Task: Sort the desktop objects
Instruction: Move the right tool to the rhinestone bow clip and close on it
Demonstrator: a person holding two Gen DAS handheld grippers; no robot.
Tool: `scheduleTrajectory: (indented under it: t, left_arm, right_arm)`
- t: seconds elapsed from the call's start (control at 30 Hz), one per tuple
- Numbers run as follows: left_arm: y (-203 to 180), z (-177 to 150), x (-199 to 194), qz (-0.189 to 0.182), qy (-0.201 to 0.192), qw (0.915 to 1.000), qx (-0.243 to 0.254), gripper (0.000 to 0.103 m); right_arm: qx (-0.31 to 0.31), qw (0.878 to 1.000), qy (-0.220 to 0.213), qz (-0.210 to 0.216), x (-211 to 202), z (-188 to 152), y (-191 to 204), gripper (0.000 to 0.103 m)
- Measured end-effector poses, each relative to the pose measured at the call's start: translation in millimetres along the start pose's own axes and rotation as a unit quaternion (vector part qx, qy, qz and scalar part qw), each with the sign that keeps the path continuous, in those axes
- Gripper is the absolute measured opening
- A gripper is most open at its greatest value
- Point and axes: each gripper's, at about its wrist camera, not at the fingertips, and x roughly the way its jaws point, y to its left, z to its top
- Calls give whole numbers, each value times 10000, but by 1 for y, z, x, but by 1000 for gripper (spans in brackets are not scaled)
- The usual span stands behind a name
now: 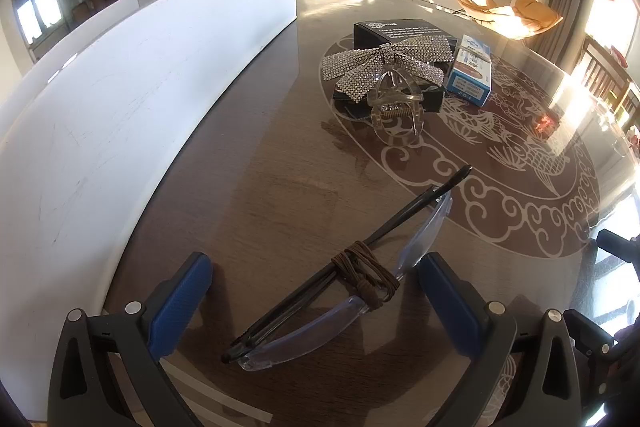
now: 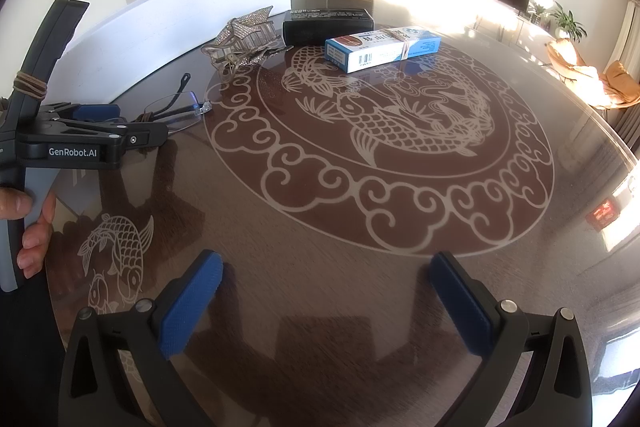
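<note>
Folded rimless glasses [image 1: 340, 291] with dark arms, bound by a brown cord [image 1: 366, 273], lie on the table [image 1: 260, 195] between the spread fingers of the left gripper [image 1: 312, 291], touching neither blue pad. The right gripper [image 2: 324, 301] hovers low over bare table, jaws wide apart, holding nothing. Only the right wrist view shows the left hand [image 2: 28, 223] gripping its tool's handle. Ahead of the left gripper sit a rhinestone bow clip [image 1: 384, 71], black box [image 1: 404, 31] and blue-white box [image 1: 470, 71].
</note>
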Motion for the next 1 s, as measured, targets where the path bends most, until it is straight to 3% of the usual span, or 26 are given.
scheduleTrajectory:
  t: [0.17, 0.27, 0.33, 0.43, 0.57, 0.63, 0.67, 0.73, 0.77, 0.9, 1.0]
  left_arm:
    - [1, 0, -1, 14, -13, 10000, -21, 103]
    - [2, 0, -1, 18, -21, 10000, -34, 103]
    - [2, 0, -2, 20, -21, 10000, -33, 103]
    - [3, -1, -2, 22, -26, 10000, -36, 103]
    - [3, -1, -2, 22, -26, 10000, -35, 103]
    - [3, -1, -2, 22, -26, 10000, -35, 103]
    - [3, -2, -2, 22, -26, 10000, -36, 103]
    - [3, -1, -2, 17, -26, 10000, -36, 103]
    - [3, -1, -1, 14, -27, 10000, -35, 103]
    - [3, 0, -1, 23, -33, 10000, -38, 103]
    - [3, 2, 0, 24, -35, 10000, -43, 103]
  right_arm:
    - [-79, 10000, 30, 49, 2, 3, 0, 103]
    - [-412, 9977, 533, 88, 15, 32, 1, 103]
    - [-821, 9961, 321, -17, 13, 65, 10, 102]
    - [-1866, 9823, -189, -15, 9, 119, 42, 102]
    - [-2937, 9558, 120, 29, 43, 169, 85, 102]
    - [-3171, 9475, 377, 160, 64, 183, 98, 90]
    - [-3194, 9454, 564, 315, 75, 188, 102, 86]
    - [-3140, 9436, 908, 533, 93, 194, 107, 60]
    - [-3098, 9425, 1088, 620, 101, 194, 108, 54]
    - [-2601, 9558, 1018, 921, 99, 191, 93, 51]
    - [-2108, 9706, 799, 844, 84, 179, 67, 50]
